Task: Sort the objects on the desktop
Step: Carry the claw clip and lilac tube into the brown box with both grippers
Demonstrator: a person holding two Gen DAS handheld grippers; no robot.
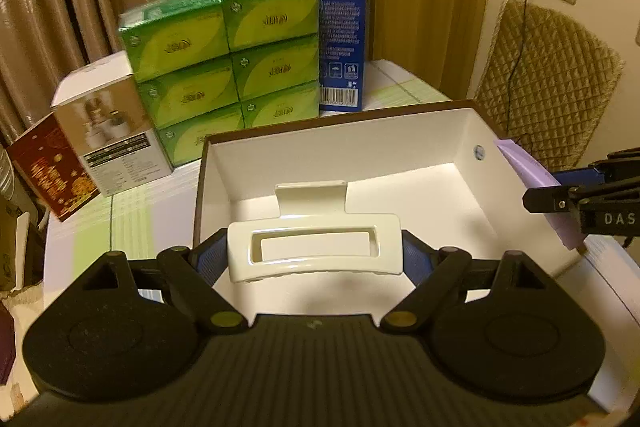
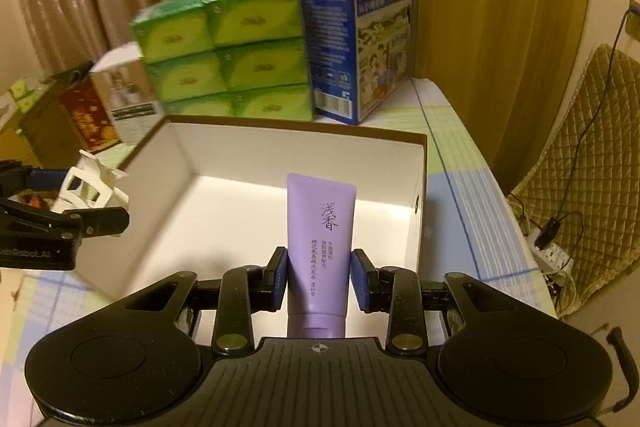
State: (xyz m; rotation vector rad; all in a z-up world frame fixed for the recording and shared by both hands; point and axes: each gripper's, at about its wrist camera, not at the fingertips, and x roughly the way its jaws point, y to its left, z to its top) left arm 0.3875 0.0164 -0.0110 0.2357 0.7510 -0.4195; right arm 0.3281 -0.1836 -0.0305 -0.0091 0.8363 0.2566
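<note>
Transport step: left tool point(image 1: 314, 259) grasping white hair clip point(image 1: 314, 247), right tool point(image 2: 320, 277) clenched on purple tube point(image 2: 320, 227), both poised over the open white box point(image 2: 224, 147); next, judged: lower in and release.

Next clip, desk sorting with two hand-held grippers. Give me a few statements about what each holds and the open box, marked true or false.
1. The left hand-held gripper holds a white hair clip. True.
2. The right hand-held gripper holds a green tissue pack. False: it grips a purple tube.
3. The open box already holds several items. False: its white inside looks bare.
4. The tissue packs stand stacked behind the box. True.
5. The blue carton lies flat. False: it stands upright.
</note>
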